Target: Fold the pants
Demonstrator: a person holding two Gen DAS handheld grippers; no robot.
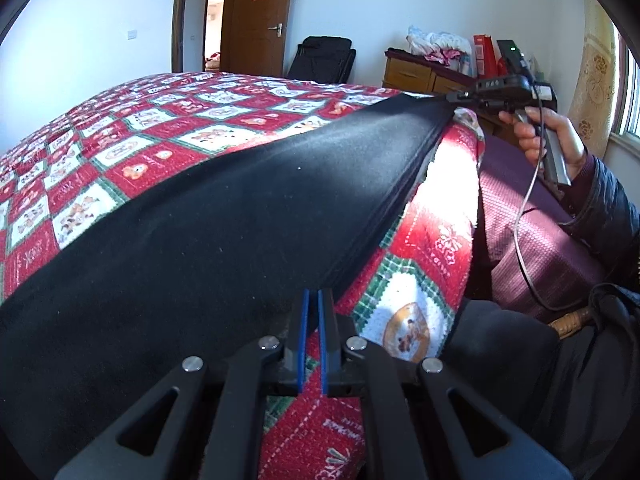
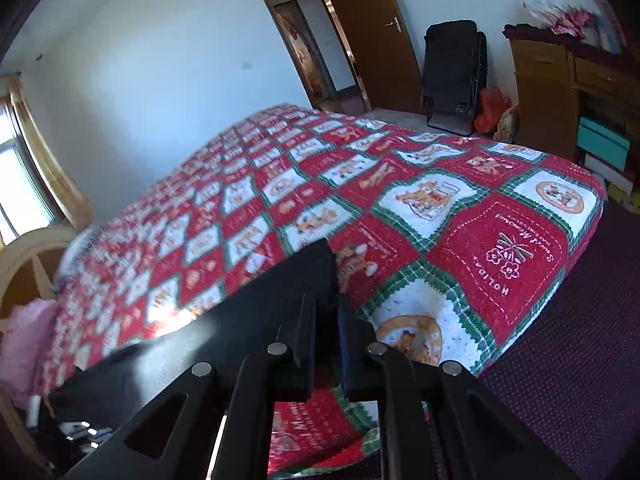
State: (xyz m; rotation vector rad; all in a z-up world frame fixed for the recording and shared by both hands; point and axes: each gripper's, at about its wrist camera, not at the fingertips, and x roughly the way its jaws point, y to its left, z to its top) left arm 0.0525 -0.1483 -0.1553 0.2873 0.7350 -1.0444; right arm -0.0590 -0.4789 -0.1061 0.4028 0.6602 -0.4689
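- Black pants [image 1: 192,216] stretch taut along the quilt's [image 1: 132,136] near edge.
- Left gripper [image 1: 313,300] pinches one end.
- Right gripper [image 2: 326,300] clamps the other end (fabric between narrow fingers).

- Left wrist cam sits low, right over the near edge of the bed [image 1: 168,120], looking along its own fingers [image 1: 306,320] across the quilt toward the far wall with the wooden door [image 1: 256,20].
- It's super close to the black pants [image 1: 224,216], which fill most of its lower frame, and it catches the right gripper [image 1: 454,98] far off to the right.
- Right wrist cam looks over the bed [image 2: 400,184] from higher up, tilted, facing the same door [image 2: 368,36].
- Both views share the quilt, the door, the folded black chair [image 2: 454,72] and the dresser [image 2: 560,80].
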